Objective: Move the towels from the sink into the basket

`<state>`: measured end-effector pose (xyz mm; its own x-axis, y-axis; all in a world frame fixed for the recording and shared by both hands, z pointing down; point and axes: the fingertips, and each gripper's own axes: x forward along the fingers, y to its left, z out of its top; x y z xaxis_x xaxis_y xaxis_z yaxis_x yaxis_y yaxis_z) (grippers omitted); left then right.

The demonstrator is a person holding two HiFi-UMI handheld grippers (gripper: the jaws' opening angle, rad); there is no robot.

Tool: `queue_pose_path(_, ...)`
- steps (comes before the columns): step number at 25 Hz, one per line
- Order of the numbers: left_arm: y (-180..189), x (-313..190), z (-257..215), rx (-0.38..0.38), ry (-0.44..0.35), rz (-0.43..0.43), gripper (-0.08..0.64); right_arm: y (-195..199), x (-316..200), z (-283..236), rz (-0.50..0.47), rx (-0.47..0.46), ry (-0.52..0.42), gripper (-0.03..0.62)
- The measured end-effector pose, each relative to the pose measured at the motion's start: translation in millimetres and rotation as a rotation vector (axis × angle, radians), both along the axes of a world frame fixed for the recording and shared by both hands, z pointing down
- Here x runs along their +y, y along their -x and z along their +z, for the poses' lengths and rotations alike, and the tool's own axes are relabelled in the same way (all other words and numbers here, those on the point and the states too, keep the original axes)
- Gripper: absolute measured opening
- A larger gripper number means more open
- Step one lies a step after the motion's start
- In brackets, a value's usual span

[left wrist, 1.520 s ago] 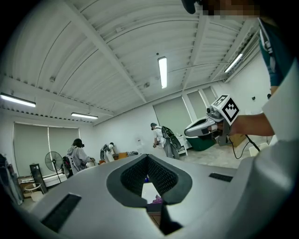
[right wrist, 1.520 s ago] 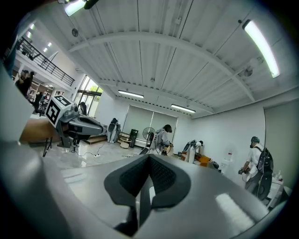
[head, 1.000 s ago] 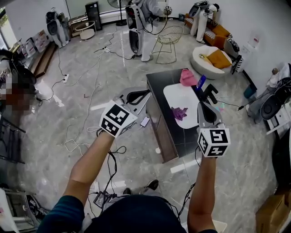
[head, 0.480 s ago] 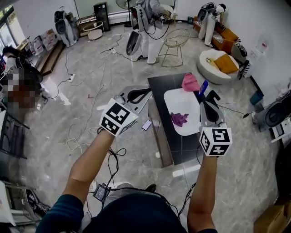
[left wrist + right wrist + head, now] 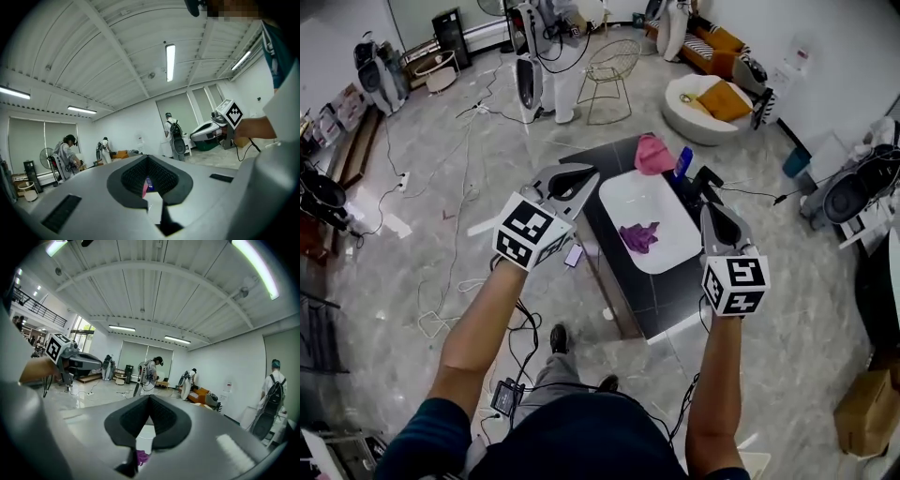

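Nearest the body, both forearms reach level ahead, each carrying one pair of tongs. The left gripper (image 5: 584, 174) has its jaws fully together and holds nothing. The right gripper (image 5: 710, 210) is likewise closed and empty. Both stand short of the work: the left one is over the floor beside the left edge of the dark table (image 5: 667, 292), and the right one is in line with the table's right side. Beyond the jaws lies the white sink (image 5: 673, 208), set into the table top, with one purple towel (image 5: 639, 236) crumpled near its left inner side. At the table's far end sit a pink object (image 5: 653, 155) and, just beside it, a blue bottle (image 5: 682, 161). Whether the pink object is the basket or a second towel cannot be determined. The step in hand is judged to be the approach to the sink, with no towel moved yet. To perform it well, open the right jaws before lowering and tilt the gripper downward. Descend over the bunched middle of the towel, not its thin edges. Close only once both pads flank the cloth, without scraping the sink.
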<state>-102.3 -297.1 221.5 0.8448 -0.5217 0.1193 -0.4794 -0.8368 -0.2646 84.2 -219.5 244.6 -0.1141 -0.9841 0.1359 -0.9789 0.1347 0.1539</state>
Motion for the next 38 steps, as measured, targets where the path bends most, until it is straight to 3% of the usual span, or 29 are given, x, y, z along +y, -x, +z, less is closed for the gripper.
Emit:
queue_pose_path(8, -22.4, -88.1, -16.5, 0.027, 0.003, 0.128, 0.006, 2.5, -57.1, -4.3, 0.112, 0.022, 0.03, 0.009)
queue_pose_path(21, -11.1, -199.9, -18.6, 0.027, 0.019, 0.214, 0.005, 20.2, -144.6, -3.2, 0.218, 0.026, 0.054, 0.009)
queue_pose_path(29, 14.9, -247.1, -9.4, 0.031, 0.044, 0.226, 0.005, 39.8, -186.4, -6.0, 0.247, 0.044, 0.058, 0.009)
queue_pose_path(38, 29.7, -296.8, 9.3, 0.014, 0.089, 0.179, 0.005, 37.4, -235.9, 1.8, 0.219, 0.04, 0.057, 0.009)
